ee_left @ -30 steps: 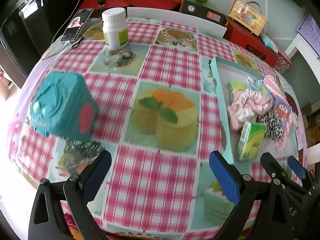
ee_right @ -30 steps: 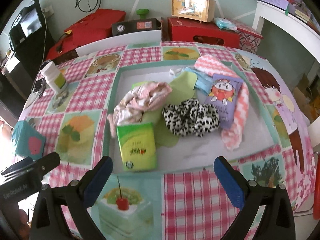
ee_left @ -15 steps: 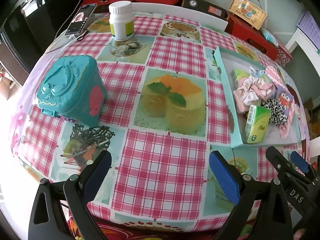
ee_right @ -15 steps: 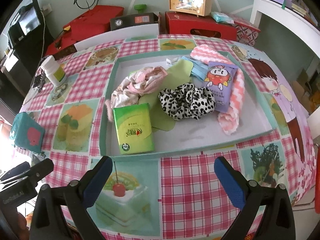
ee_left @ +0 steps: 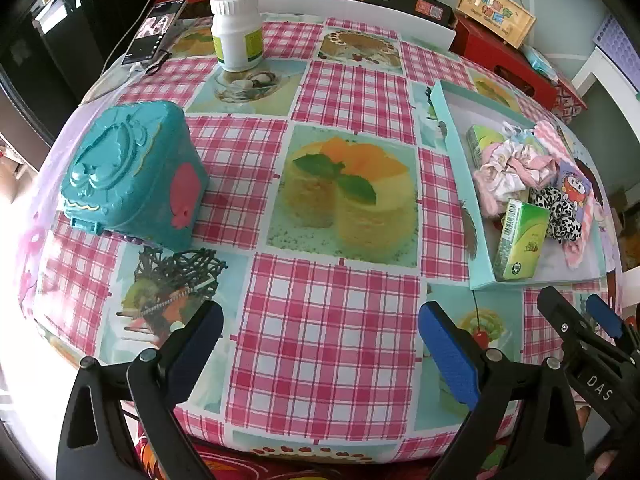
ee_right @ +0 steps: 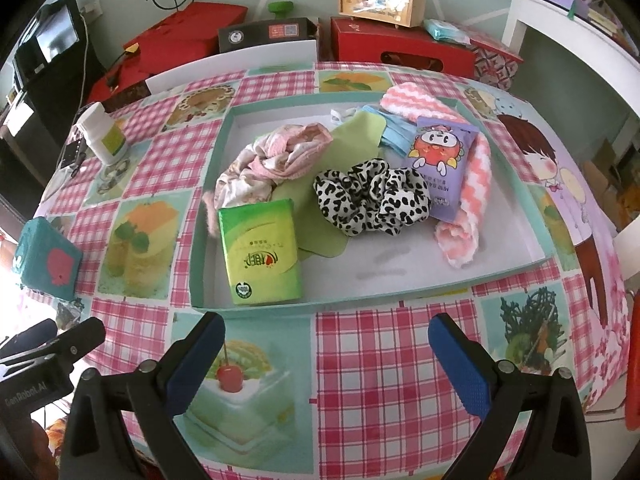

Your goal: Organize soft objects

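Note:
A shallow teal tray (ee_right: 400, 294) (ee_left: 456, 184) on the checked tablecloth holds the soft things: a green tissue pack (ee_right: 260, 252) (ee_left: 520, 240), a leopard-print scrunchie (ee_right: 372, 196), a pink-and-white crumpled cloth (ee_right: 272, 156), a green cloth (ee_right: 352, 136), a purple cartoon packet (ee_right: 440, 160), a pink zigzag towel (ee_right: 468, 200) and a blue mask (ee_right: 394, 132). My right gripper (ee_right: 326, 360) hangs open over the table's front edge, just short of the tray. My left gripper (ee_left: 320, 348) is open above the tablecloth left of the tray, holding nothing.
A teal plastic box (ee_left: 132, 172) sits at the table's left. A white pill bottle (ee_left: 237, 30) and a phone (ee_left: 154, 32) stand at the far left. Red boxes (ee_right: 400, 46) and a wooden case (ee_right: 380, 0) line the wall behind.
Both grippers have drawn back toward the table's near edge and risen, so more tablecloth shows in front of the tray. Nothing in the tray moved.

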Demonstrator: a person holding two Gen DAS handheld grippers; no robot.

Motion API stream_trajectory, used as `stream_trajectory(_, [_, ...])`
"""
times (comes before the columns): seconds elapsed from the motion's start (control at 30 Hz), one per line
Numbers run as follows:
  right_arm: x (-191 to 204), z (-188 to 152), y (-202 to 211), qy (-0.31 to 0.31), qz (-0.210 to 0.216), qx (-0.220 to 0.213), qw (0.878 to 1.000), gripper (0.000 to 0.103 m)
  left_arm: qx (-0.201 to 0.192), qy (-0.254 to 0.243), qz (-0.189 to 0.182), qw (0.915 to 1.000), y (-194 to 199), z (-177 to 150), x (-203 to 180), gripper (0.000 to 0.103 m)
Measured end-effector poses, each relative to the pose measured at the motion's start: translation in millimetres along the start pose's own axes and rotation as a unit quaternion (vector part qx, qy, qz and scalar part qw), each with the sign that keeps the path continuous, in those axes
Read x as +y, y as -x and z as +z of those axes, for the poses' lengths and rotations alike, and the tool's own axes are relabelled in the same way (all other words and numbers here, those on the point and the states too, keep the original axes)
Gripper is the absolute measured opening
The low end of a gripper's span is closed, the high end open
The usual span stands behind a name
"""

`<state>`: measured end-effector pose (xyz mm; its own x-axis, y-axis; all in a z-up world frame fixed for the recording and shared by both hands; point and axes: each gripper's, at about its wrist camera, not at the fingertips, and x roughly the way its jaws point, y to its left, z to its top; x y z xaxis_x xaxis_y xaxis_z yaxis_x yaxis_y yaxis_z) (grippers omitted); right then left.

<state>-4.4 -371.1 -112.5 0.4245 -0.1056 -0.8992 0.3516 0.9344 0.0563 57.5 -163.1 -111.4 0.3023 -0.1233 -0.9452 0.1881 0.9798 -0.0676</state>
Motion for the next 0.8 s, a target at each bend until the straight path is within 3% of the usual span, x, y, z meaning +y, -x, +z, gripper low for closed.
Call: stream_trajectory(0.8, [4.4,-1.1,-2.2,0.016,0.002,0.003,1.000,0.103,0.007,-0.001,-0.015,0.9999,-5.2,2.7,1.4,0.098])
